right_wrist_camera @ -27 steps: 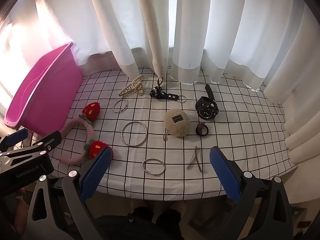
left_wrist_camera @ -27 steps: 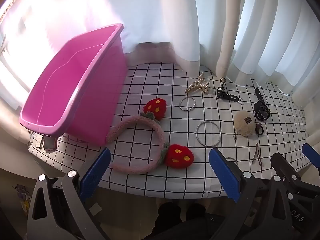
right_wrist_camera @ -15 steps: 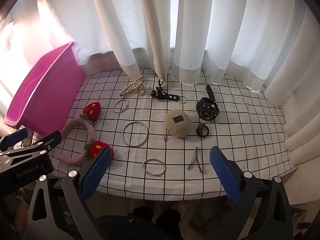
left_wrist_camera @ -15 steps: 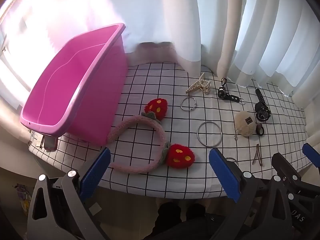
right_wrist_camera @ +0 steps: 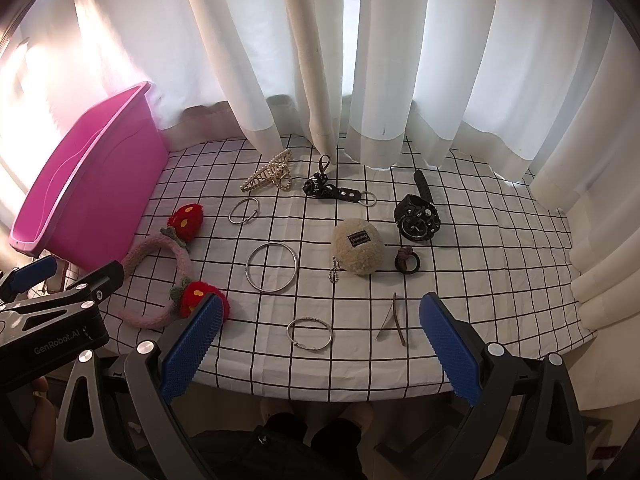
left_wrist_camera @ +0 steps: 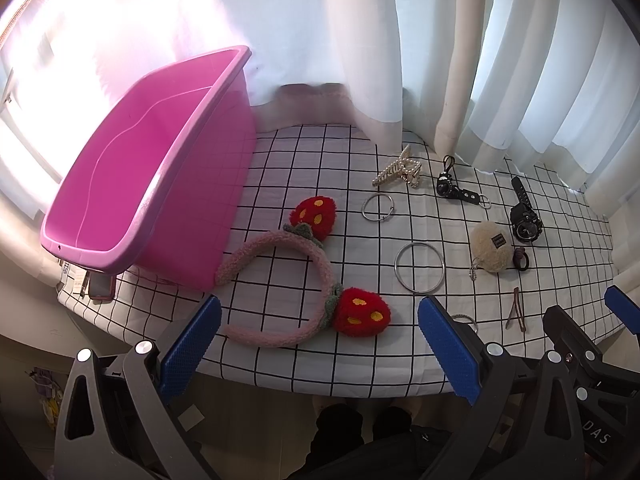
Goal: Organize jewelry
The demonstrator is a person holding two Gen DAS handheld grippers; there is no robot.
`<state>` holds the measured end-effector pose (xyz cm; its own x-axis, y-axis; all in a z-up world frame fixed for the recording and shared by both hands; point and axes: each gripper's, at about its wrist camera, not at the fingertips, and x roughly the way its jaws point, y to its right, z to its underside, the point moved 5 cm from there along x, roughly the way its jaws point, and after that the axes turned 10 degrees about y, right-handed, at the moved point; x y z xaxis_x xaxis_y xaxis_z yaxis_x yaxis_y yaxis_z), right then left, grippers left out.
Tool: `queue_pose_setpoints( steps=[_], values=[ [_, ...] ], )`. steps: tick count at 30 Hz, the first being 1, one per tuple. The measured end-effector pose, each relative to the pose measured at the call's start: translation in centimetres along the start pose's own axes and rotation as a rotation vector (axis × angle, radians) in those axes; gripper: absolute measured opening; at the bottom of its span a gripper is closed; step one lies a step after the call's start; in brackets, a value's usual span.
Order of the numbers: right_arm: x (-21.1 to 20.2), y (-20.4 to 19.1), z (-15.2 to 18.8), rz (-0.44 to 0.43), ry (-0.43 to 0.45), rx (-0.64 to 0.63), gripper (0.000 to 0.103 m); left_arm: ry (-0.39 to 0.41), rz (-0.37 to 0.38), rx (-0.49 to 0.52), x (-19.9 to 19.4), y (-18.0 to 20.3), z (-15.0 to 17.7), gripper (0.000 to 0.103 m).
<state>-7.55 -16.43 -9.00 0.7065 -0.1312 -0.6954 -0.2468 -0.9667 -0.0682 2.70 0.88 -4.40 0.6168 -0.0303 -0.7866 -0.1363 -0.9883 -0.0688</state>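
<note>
A pink bin (left_wrist_camera: 132, 184) stands at the table's left, also in the right wrist view (right_wrist_camera: 80, 192). A pink strawberry headband (left_wrist_camera: 304, 280) lies beside it. Further right lie a pearl hair claw (right_wrist_camera: 268, 176), metal rings (right_wrist_camera: 272, 267), a black keychain strap (right_wrist_camera: 332, 192), a fluffy beige pom-pom (right_wrist_camera: 357, 246), a black watch (right_wrist_camera: 418, 216), a dark hair tie (right_wrist_camera: 407, 261), a thin bangle (right_wrist_camera: 310, 334) and a brown hair clip (right_wrist_camera: 394, 320). My left gripper (left_wrist_camera: 320, 354) is open and empty at the front edge before the headband. My right gripper (right_wrist_camera: 320, 352) is open and empty before the bangle.
White curtains (right_wrist_camera: 360, 60) hang behind the table and touch its back edge. A checked cloth (right_wrist_camera: 480, 280) covers the table. A phone in a pink case (left_wrist_camera: 100, 286) lies under the bin's near corner.
Both grippers have drifted slightly forward toward the table. Nothing on the table has moved.
</note>
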Motion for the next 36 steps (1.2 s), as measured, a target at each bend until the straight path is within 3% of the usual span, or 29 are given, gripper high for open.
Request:
queue_pose_setpoints(
  steps=[36],
  values=[
    [0.50,0.10,0.01,-0.003,-0.004,0.005,0.094,-0.006,-0.006,0.003,0.31,0.28,0.27,0.097]
  ],
)
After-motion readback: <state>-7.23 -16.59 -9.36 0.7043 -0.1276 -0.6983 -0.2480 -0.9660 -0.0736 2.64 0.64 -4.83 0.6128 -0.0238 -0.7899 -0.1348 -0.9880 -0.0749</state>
